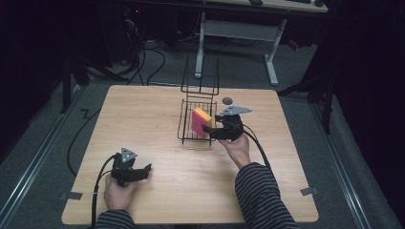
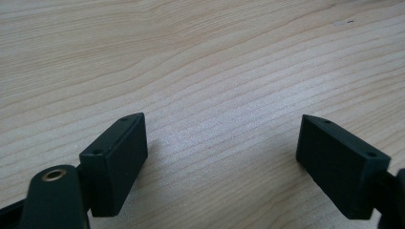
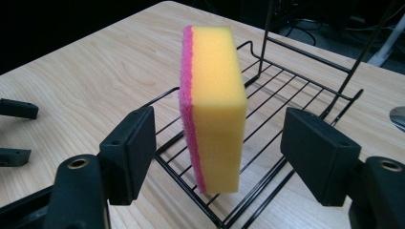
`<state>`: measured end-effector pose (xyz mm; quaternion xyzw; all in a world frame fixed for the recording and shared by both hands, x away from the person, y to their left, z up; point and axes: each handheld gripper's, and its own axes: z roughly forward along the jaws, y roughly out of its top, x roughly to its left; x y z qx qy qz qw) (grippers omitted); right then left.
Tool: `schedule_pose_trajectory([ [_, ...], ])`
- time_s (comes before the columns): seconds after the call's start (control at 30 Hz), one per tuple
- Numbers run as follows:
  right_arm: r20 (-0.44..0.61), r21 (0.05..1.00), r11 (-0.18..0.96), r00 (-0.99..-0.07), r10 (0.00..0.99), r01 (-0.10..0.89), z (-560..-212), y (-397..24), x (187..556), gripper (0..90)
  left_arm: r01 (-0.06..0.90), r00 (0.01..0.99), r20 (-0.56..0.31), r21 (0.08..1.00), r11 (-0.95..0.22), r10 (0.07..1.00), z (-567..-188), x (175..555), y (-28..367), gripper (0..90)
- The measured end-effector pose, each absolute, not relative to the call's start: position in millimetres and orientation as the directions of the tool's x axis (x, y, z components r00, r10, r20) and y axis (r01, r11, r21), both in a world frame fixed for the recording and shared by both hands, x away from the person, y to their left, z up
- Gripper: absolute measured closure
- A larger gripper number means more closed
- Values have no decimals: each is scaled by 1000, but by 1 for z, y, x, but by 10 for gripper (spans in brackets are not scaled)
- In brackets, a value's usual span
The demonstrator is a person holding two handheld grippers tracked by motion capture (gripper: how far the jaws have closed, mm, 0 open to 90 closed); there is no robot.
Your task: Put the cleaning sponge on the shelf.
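A pale wooden worktop (image 1: 157, 119) seen from above. At 7 o'clock, the left gripper (image 1: 143, 170) rests low over bare wood, its 2 jaws spread wide with nothing between them. Near the centre, a black wire rack (image 1: 187, 132) holds a yellow-and-pink sponge (image 1: 201, 121) standing on edge. At 3 o'clock of the rack, the right gripper (image 3: 217, 143) has its 2 jaws spread either side of the sponge, apart from it.

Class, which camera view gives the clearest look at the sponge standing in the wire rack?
The right gripper view: the sponge stands upright, close up, yellow foam and pink scouring layer both plain, between the open claw's jaws. The high view shows it small in the wire rack. The left gripper view looks at bare table.
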<state>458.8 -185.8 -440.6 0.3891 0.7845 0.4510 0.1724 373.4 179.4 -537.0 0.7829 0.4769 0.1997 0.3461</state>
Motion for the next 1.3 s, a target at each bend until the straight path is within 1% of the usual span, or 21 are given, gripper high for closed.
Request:
schedule_pose_trajectory([
  [0.3,77,845,287,-633,770,452,-432,-193,449,301,609,465,-18,732,-305,885,-537,373,179,183],
  [0.47,106,851,252,-621,777,461,-431,-201,445,316,609,465,-18,732,-305,885,-537,373,179,183],
  [0.63,89,853,262,-621,779,451,-427,-207,439,318,609,465,-18,732,-305,885,-537,373,179,184],
  [0.83,102,860,246,-624,775,446,-420,-213,431,321,609,465,-18,732,-305,885,-537,373,179,183],
  [1.0,91,865,238,-605,791,441,-416,-219,423,339,609,465,-18,732,-305,885,-537,373,179,183],
  [1.13,84,864,239,-593,801,444,-417,-227,418,339,609,465,-18,732,-305,885,-537,373,179,183],
  [1.3,80,871,229,-587,806,434,-409,-236,410,339,609,465,-17,732,-306,885,-537,373,179,183],
])
